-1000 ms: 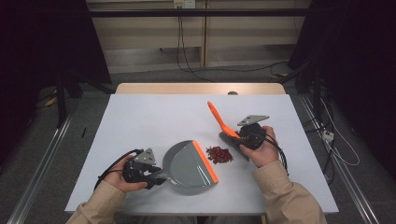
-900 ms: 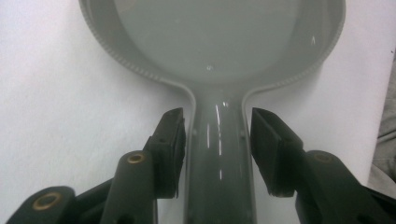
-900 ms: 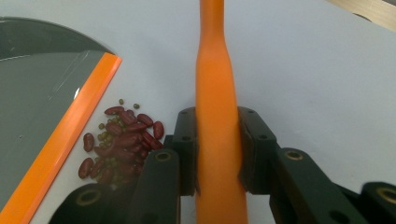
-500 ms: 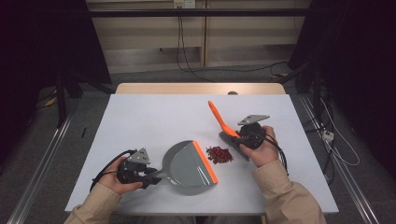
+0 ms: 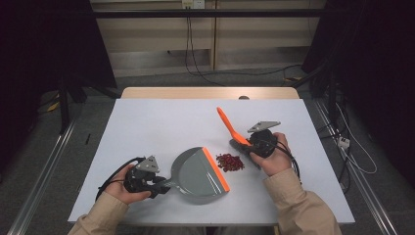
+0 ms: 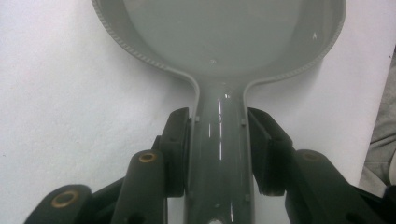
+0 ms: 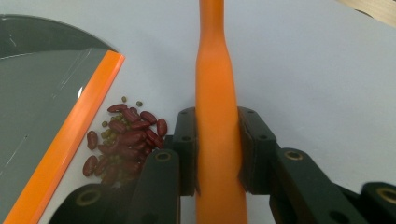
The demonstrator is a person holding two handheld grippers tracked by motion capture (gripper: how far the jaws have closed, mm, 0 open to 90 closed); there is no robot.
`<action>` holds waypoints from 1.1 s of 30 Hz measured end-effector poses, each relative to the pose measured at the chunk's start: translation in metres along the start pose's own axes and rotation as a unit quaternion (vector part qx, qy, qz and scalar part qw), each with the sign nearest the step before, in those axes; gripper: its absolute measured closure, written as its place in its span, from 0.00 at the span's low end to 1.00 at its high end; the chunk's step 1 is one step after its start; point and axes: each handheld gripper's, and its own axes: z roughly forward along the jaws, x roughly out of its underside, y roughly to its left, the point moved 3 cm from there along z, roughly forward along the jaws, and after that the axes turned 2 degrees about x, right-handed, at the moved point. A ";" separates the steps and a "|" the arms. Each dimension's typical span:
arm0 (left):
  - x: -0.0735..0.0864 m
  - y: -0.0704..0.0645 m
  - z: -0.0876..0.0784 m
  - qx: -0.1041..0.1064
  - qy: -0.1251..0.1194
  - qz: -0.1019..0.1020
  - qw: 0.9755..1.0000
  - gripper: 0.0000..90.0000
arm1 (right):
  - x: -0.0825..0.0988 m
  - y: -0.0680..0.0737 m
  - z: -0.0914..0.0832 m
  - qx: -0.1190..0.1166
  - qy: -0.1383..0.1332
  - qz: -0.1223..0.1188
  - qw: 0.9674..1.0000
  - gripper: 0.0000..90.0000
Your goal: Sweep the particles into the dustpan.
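A grey dustpan (image 5: 198, 174) with an orange front lip (image 5: 216, 169) lies flat at the table's near middle. My left gripper (image 5: 163, 185) has just been closing. It is shut on the pan's handle (image 6: 219, 154), which both pads (image 6: 180, 140) press from the sides. A small heap of red and green beans (image 5: 230, 162) lies just right of the lip (image 7: 70, 140). My right gripper (image 5: 248, 145) is shut on the orange brush handle (image 5: 226, 122), which slants up and away over the table. In the right gripper view the beans (image 7: 123, 140) lie left of the gripped handle (image 7: 215, 70).
The white table (image 5: 161, 122) has a wooden strip (image 5: 210, 92) along its far edge. Metal rails (image 5: 44, 171) run along the floor on both sides. Cables (image 5: 342, 142) trail on the floor to the right and behind.
The left hand and its gripper have shifted a touch to the left at the dustpan's handle. Dustpan, beans and right hand look unmoved.
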 end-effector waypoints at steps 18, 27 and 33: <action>-0.008 -0.001 0.004 0.001 0.012 0.006 1.000 0.69 | 0.002 0.019 -0.002 0.011 0.003 -0.005 1.000 0.79; -0.011 -0.002 0.006 0.005 0.015 0.003 1.000 0.69 | 0.003 0.025 -0.003 0.013 0.002 0.006 1.000 0.79; -0.011 -0.002 0.007 0.007 0.016 0.003 1.000 0.69 | 0.003 0.028 -0.003 0.013 -0.002 0.024 1.000 0.79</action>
